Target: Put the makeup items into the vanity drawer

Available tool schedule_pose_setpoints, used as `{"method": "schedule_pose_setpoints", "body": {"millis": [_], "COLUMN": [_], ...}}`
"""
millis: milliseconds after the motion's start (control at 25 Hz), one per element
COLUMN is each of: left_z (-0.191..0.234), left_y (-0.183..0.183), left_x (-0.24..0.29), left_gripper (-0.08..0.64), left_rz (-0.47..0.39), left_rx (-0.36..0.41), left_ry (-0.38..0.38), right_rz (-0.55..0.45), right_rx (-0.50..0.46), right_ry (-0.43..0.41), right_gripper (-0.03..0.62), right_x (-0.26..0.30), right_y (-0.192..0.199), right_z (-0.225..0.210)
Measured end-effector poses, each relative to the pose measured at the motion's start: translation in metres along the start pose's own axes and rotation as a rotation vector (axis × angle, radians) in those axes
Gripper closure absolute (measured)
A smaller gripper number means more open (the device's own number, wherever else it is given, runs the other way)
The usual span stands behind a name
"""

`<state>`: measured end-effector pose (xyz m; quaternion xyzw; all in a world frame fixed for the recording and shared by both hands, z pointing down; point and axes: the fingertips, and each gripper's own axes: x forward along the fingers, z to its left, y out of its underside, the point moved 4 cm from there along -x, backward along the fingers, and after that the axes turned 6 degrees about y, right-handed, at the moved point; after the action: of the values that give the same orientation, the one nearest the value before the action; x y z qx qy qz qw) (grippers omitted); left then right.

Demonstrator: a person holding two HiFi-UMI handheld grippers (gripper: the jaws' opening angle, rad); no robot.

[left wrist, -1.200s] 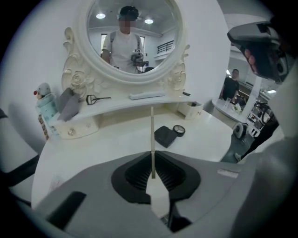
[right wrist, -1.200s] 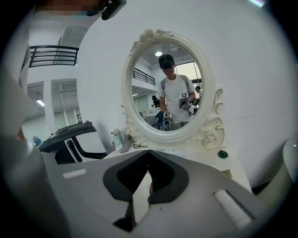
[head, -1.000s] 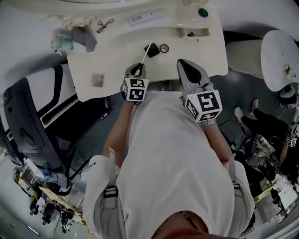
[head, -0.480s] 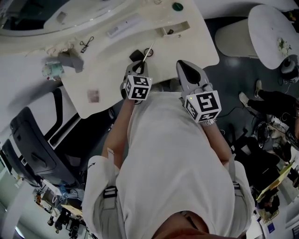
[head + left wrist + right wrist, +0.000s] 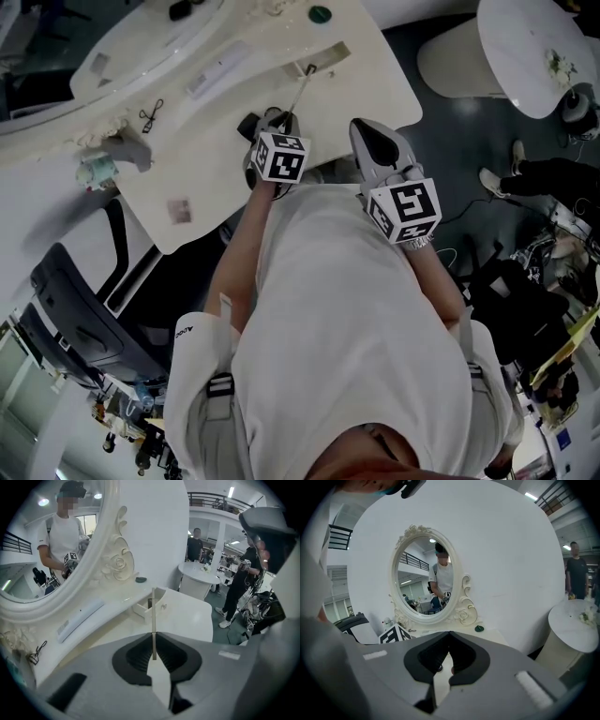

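My left gripper (image 5: 280, 116) is shut on a thin pale makeup stick (image 5: 300, 90). The stick slants up from the jaws, and its far tip reaches the small open vanity drawer (image 5: 328, 58). In the left gripper view the stick (image 5: 153, 616) stands upright from the closed pads of the left gripper (image 5: 153, 635), in line with the drawer (image 5: 149, 605). My right gripper (image 5: 362, 127) hovers by the table's front right edge. In its own view the right gripper (image 5: 449, 633) is shut with nothing between the jaws.
On the white vanity top (image 5: 216, 159) lie a black item (image 5: 248, 125), a long white case (image 5: 217, 67), a black curler (image 5: 150, 115), a pink square (image 5: 177, 210) and a green lid (image 5: 321, 14). An oval mirror (image 5: 424, 581) stands behind. A round white table (image 5: 530, 47) and people are at the right.
My left gripper has carried the stick to the right along the vanity top, away from the black item, so that its tip now meets the drawer. The right gripper has shifted right too.
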<state>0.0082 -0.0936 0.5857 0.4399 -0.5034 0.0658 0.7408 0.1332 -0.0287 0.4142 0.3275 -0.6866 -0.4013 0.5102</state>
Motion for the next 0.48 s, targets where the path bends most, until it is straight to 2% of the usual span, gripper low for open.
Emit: {"method": "schedule_pose_setpoints", "body": {"millis": [480], "left_z": [0.009], "left_y": [-0.02], "left_x": [0.045], "left_gripper": [0.526], "left_rz": [0.138], "left_rx": [0.001], "left_ry": [-0.031], "right_rz": [0.034], "right_rx": [0.027], "right_ry": [0.009], "right_gripper": [0.584], "right_x": [0.015], "right_y": [-0.003], "right_z": [-0.054]}}
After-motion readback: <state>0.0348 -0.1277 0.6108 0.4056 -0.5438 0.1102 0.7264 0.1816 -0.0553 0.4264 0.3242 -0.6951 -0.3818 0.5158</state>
